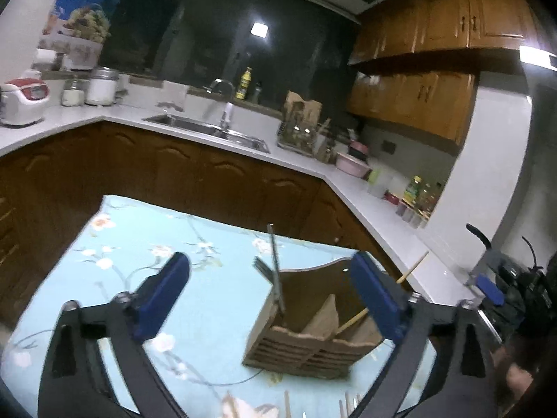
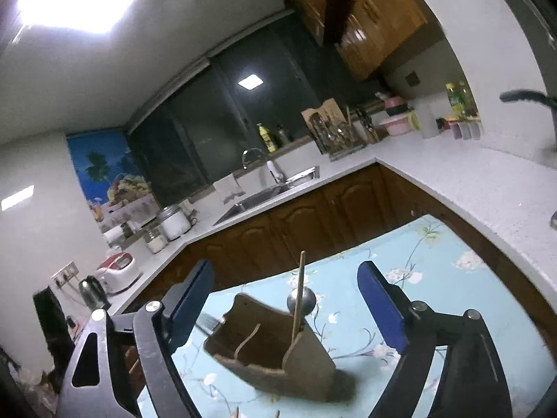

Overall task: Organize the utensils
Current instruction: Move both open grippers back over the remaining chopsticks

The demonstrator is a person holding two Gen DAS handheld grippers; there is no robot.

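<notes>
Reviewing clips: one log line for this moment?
left tongs open, empty | right tongs open, empty | fork, chopstick in wooden holder

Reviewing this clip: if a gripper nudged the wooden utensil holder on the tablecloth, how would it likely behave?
The wooden utensil holder looks rigid, with thin slatted walls, so probably light. It might slide on the tablecloth or bunch it. The fork and chopstick lean loosely and would likely rattle.

Open tool (image 2: 289, 308) (empty) — above caddy (image 2: 275, 351)
</notes>
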